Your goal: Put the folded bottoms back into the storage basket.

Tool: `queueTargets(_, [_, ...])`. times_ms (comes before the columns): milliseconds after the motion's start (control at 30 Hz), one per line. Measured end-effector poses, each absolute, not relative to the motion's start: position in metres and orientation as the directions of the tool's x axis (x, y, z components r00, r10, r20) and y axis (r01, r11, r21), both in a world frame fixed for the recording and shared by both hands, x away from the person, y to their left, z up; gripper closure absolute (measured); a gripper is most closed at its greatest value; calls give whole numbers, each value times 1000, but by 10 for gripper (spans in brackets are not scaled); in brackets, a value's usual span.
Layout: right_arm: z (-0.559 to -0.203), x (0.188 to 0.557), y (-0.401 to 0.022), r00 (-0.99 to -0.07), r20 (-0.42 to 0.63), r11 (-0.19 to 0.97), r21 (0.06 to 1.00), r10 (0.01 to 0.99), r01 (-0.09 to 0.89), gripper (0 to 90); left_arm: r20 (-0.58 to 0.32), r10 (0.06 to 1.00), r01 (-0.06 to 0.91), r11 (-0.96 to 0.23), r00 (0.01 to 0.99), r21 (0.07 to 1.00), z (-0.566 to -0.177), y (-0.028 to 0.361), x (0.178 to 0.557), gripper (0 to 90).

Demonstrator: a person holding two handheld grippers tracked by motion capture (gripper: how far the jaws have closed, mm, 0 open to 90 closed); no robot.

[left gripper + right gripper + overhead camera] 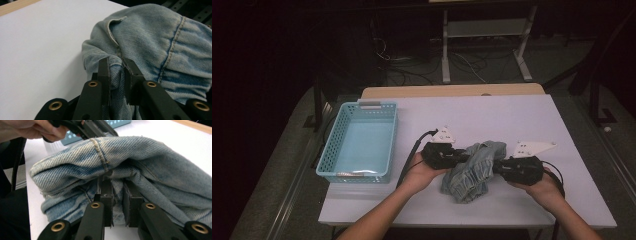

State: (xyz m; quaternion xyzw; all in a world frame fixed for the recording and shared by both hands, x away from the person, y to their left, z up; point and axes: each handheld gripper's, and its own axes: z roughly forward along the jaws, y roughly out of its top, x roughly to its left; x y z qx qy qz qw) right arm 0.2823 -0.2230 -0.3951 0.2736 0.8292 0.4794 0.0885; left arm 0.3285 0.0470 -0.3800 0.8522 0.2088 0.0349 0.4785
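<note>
White counter under dim light. Left gripper and right gripper each pinch a fold of the jeans, pale blue, faded, bunched, stitched seams, at center; basket at nine o'clock.

Lab-like recording room, white table, floor cables, metal stand

A light blue perforated basket stands on the white table, along its left edge. Beyond the table's far edge, cables lie on the floor beside a white frame.
</note>
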Motion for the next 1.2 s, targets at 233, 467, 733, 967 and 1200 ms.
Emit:
queueTargets(233, [-391, 288, -223, -831, 127, 371, 851, 542, 373, 789, -189, 411, 378, -448, 892, 810, -375, 54, 341, 773])
queueTargets(467, [-384, 300, -213, -839, 115, 380, 853, 532, 359, 789, -195, 442, 407, -458, 876, 791, -367, 62, 357, 773])
queueTargets(733, [-376, 314, -204, -838, 108, 369, 863, 534, 346, 789, -208, 457, 425, -447, 865, 787, -354, 70, 376, 772])
queueTargets(967, [-366, 327, -195, -841, 108, 356, 872, 530, 336, 789, -208, 477, 437, -440, 854, 784, -342, 82, 387, 772])
queueTargets(1200, [-355, 341, -180, -848, 104, 340, 885, 520, 317, 789, -203, 502, 441, -418, 841, 794, -327, 100, 396, 772])
